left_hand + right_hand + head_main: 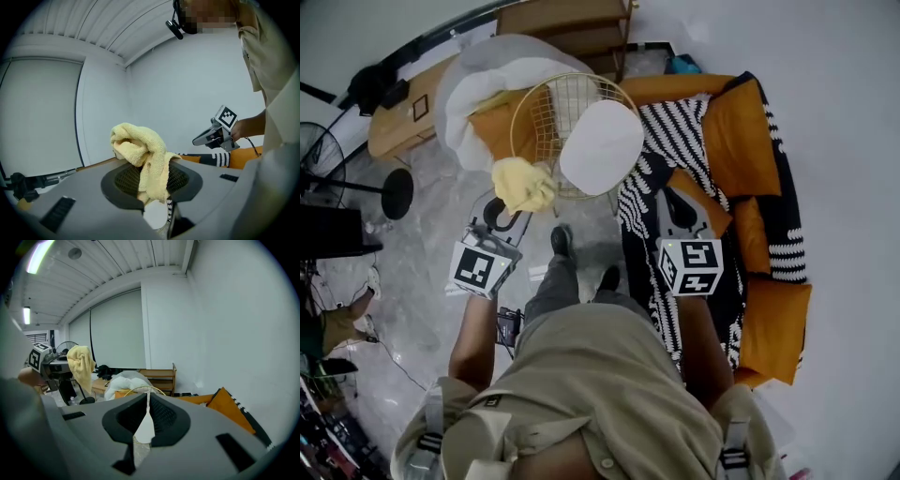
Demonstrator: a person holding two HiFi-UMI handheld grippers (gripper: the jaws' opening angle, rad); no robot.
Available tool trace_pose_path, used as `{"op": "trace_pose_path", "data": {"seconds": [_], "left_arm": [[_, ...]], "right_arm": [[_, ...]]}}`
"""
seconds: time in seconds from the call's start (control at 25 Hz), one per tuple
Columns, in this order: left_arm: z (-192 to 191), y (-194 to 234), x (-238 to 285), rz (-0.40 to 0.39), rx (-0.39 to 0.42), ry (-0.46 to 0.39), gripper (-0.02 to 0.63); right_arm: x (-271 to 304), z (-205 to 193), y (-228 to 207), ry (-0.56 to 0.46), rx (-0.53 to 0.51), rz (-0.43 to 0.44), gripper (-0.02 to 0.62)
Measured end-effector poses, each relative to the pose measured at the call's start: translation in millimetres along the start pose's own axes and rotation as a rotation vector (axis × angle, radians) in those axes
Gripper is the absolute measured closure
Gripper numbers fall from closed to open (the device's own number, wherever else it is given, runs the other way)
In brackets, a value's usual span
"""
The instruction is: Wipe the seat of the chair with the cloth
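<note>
Left tongs (152,182) round one cloth (139,149) — right tongs (146,420) empty — one chair (600,145)

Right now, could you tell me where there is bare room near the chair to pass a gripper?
The white seat is bare. Grey floor between the chair and the fan base is open too. Crowded: orange cushions to its right, a white beanbag behind.

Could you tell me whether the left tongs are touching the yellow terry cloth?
Touching: in the left gripper view the left tongs are shut on the yellow terry cloth, which bunches between them.
</note>
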State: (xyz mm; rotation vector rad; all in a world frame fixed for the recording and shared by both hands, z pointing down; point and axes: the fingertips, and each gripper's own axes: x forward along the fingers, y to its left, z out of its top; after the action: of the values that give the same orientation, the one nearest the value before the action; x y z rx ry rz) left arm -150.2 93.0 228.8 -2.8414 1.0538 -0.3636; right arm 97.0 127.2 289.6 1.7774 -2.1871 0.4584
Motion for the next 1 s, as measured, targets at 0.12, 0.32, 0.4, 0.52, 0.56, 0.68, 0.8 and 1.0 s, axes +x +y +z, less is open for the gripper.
{"op": "trace_pose_path", "data": {"seconds": [0.12,0.32,0.4,0.52,0.56,0.68,0.8,1.0], "left_arm": [[-1.8,12.9,21.1,-0.053,-0.012,0.002,0.488],[10.3,52.0,60.0,-0.151,-0.001,-0.073,0.488],[15.3,73.0,71.2,-0.173,-0.013,-0.077,0.488],[12.3,103.0,80.0,-0.214,-0.017,-0.093,0.488],[11.1,110.6,82.4,-0.227,-0.016,-0.099,0.488],[10.0,125.9,90.5,-0.264,-0.015,-0.115,0.488],[7.5,138.1,98.5,-0.292,-0.010,-0.118,0.488],[-5.8,151.8,114.6,-0.310,-0.038,-0.108,0.488]], "right_arm": [[3.7,-0.1,-9.3,0.014,0.016,-0.065,0.566],[16.1,18.4,-10.8,0.025,0.045,-0.175,0.566],[26.8,31.0,-4.4,0.021,0.042,-0.209,0.566],[44.5,48.7,11.3,0.003,0.049,-0.247,0.566],[49.2,54.4,16.2,-0.006,0.049,-0.258,0.566],[59.2,66.0,26.7,-0.023,0.045,-0.287,0.566],[64.6,67.4,35.1,-0.019,0.055,-0.312,0.566],[63.8,56.9,29.3,0.014,0.071,-0.365,0.566]]}}
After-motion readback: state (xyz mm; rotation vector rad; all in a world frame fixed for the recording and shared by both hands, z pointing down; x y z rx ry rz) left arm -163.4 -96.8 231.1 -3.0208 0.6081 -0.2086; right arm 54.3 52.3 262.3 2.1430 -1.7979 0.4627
